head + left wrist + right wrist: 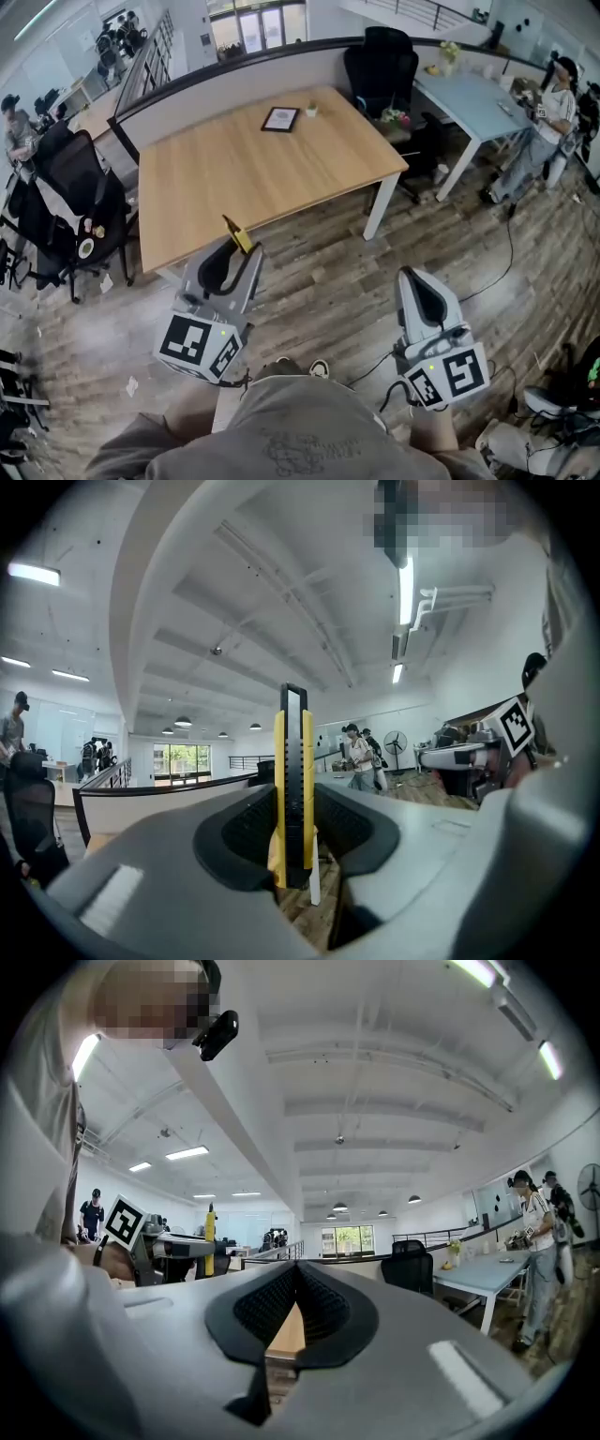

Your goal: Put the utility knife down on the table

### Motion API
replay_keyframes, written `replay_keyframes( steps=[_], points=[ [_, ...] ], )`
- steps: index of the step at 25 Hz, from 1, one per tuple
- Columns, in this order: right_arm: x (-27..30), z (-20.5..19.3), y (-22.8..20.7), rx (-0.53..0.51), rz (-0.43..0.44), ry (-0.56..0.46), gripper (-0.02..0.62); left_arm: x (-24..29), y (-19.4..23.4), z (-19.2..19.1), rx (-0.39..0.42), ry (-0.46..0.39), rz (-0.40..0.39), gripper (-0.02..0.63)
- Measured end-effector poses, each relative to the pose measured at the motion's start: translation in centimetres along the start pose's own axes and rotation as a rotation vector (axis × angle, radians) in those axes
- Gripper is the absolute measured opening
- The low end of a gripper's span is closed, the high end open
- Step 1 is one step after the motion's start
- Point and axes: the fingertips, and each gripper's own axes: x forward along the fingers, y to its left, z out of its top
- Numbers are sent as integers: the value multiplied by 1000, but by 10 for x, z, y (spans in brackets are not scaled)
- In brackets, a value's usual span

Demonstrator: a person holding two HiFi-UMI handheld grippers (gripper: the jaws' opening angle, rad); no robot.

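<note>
My left hand-held gripper point(292, 829) clamped the yellow-and-black utility knife point(292, 771) upright, evidently for transport to the pale wooden table point(216, 173). My right hand-held gripper point(296, 1277) was closed, empty.

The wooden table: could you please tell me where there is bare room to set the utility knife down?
The wooden table is bare from its near edge to the framed picture and small pot by the far edge, the only clutter.

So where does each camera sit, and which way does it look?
Head view: on the person's head, looking down past their shirt at left gripper, right gripper and table.
Left gripper view: on that gripper, level along jaws shut on the utility knife.
Right gripper view: likewise, jaws shut, empty.
Each gripper view shows the other gripper.
</note>
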Motion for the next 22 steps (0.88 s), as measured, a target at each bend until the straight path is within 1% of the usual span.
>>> replay_keyframes(
  steps=[5,13,17,22],
  points=[
    [-9,-10,-3,21,-12,14,11,-4,-6,-3,0,-1,1,121],
    [-5,-9,-6,11,-15,15,11,0,-3,-3,2,-12,-4,121],
    [6,-16,-13,21,-19,30,11,13,0,-9,-11,-7,-15,121],
    [30,-22,-28,27,-16,64,11,43,13,-14,-35,-1,-21,121]
  ],
)
